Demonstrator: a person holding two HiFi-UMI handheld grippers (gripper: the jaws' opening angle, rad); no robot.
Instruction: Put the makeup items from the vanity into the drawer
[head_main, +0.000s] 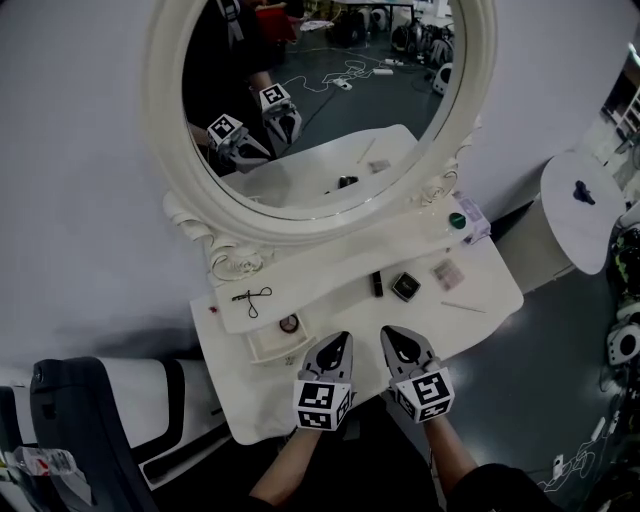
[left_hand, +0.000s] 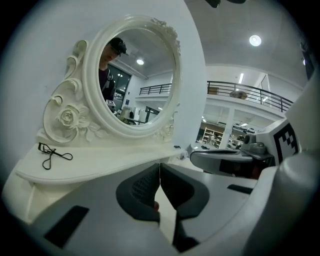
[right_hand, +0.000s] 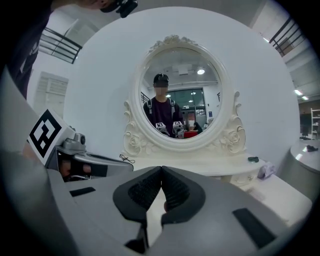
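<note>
Makeup items: we are finding them all out on the white vanity, none in a claw. A short black tube (head_main: 377, 283), a square black compact (head_main: 405, 286) and a pale palette (head_main: 446, 270) are lying in a loose row on the tabletop (head_main: 250, 405), just below the raised shelf (head_main: 330, 272). A thin stick (head_main: 463, 307) is lying nearer the right front edge, and an eyelash curler (head_main: 252, 298) is resting on the shelf's left end. A small round pot (head_main: 289, 323) is sitting in, or at the mouth of, what we are reading as the small drawer (head_main: 262, 350), pulled open under the shelf's left part; we cannot tell which. Right gripper (head_main: 398, 342): jaws pressed together, nothing between the pads. Left gripper (head_main: 340, 347): likewise closed and empty. Both are hovering side by side over the front of the tabletop, pointing toward the oval mirror (head_main: 160, 60). Key relation: the tube and compact are lying straight ahead of the right gripper, between it and the shelf, so we are counting that hand as the nearer one. The drawer is lying ahead and to the left of the left gripper. The tube's long axis is running toward the mirror, roughly in line with the right claw. We are therefore judging that the jaws must open first and can then close across its width with little wrist roll. The stick is lying crosswise, so it is likely needing a different approach.
</note>
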